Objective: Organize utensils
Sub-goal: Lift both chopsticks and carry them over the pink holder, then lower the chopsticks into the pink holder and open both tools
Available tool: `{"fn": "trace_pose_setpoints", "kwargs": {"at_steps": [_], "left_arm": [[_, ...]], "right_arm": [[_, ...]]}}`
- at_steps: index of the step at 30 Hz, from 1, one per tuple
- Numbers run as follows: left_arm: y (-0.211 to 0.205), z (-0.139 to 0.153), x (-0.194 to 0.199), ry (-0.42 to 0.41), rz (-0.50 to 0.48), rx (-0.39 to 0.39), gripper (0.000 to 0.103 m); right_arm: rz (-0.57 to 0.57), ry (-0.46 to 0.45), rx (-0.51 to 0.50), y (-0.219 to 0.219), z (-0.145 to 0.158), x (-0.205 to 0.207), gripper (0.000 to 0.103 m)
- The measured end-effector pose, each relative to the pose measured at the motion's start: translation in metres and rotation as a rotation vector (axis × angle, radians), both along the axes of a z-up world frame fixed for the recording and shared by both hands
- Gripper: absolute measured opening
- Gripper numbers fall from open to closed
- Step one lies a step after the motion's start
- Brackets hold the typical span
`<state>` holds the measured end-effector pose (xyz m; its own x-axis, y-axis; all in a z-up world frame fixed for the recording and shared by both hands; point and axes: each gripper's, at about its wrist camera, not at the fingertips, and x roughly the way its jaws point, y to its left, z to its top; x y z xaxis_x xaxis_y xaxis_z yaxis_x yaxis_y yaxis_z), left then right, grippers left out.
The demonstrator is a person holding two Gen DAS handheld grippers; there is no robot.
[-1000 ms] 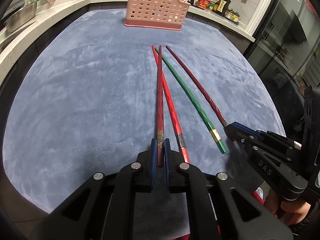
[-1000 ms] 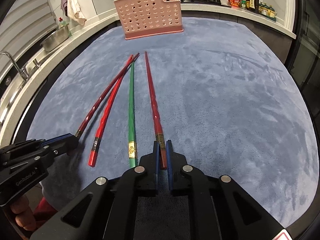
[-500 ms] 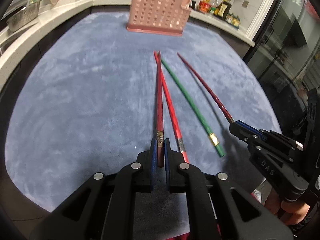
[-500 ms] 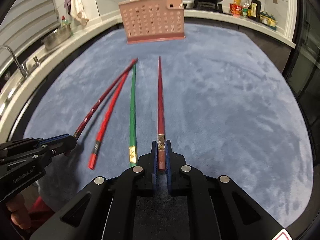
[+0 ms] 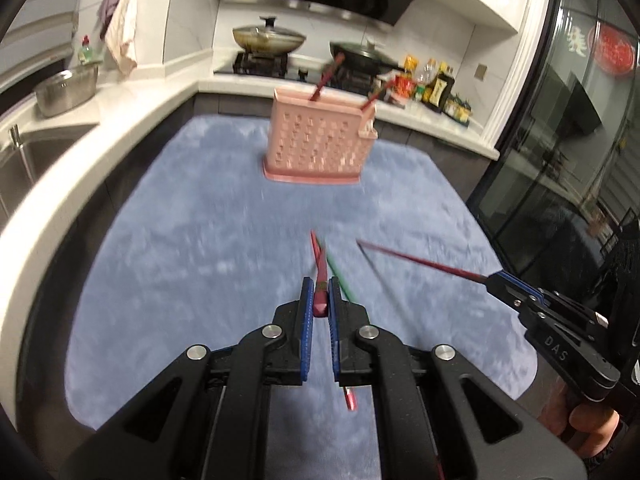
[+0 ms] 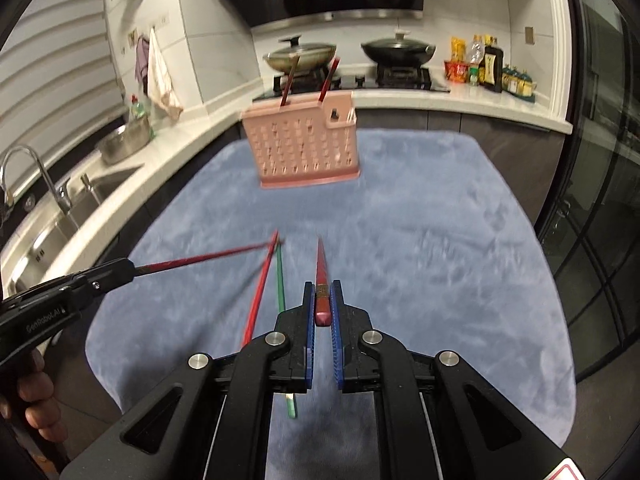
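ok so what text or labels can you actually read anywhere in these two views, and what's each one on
"DAS": on the black body of the right gripper, seen from the left wrist view.
"GenRobot.AI": on the black body of the left gripper, seen from the right wrist view.
Red round sign on the glass door: characters too blurred to read.
Labels on the condiment bottles on the counter: too small to read.

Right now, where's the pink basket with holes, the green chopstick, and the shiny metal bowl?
pink perforated plastic basket (image 6: 306, 152): right wrist view, front wall.
green chopstick (image 6: 280, 280): right wrist view, mid-shaft.
shiny metal bowl (image 5: 66, 90): left wrist view, outer side.
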<state>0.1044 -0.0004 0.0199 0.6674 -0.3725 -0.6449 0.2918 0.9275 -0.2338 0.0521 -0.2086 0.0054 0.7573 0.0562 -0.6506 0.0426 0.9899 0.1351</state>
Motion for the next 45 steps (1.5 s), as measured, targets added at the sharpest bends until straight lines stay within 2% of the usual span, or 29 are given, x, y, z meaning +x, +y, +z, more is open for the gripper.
{"fn": "trace_pose_setpoints", "kwargs": {"at_steps": [9, 12, 21, 25, 37, 45], "left_arm": [[0.001, 0.047, 0.031, -0.112, 0.028, -0.008, 0.007], [-0.004, 0.057, 0.041, -0.152, 0.037, 0.015, 0.007], [-0.008, 0.077, 0.071, -0.195, 0.051, 0.014, 0.007], [-0.01, 0.096, 0.084, -0.229, 0.056, 0.008, 0.007], [-0.026, 0.183, 0.141, -0.475, 0.062, -0.002, 0.007], [-0.035, 0.208, 0.191, -0.561, 0.087, -0.033, 0.007]], "right_arm": [[-0.032, -0.083, 0.046, -0.02, 0.051, 0.018, 0.008], [-0.036, -0.105, 0.048, -0.023, 0.06, 0.025, 0.009], [-0.032, -0.142, 0.077, -0.03, 0.078, 0.042, 0.009], [-0.018, -0.167, 0.109, -0.033, 0.091, 0.056, 0.009], [0.027, -0.334, 0.25, -0.053, 0.166, 0.14, 0.009], [0.01, -0.416, 0.255, -0.057, 0.193, 0.203, 0.009]]}}
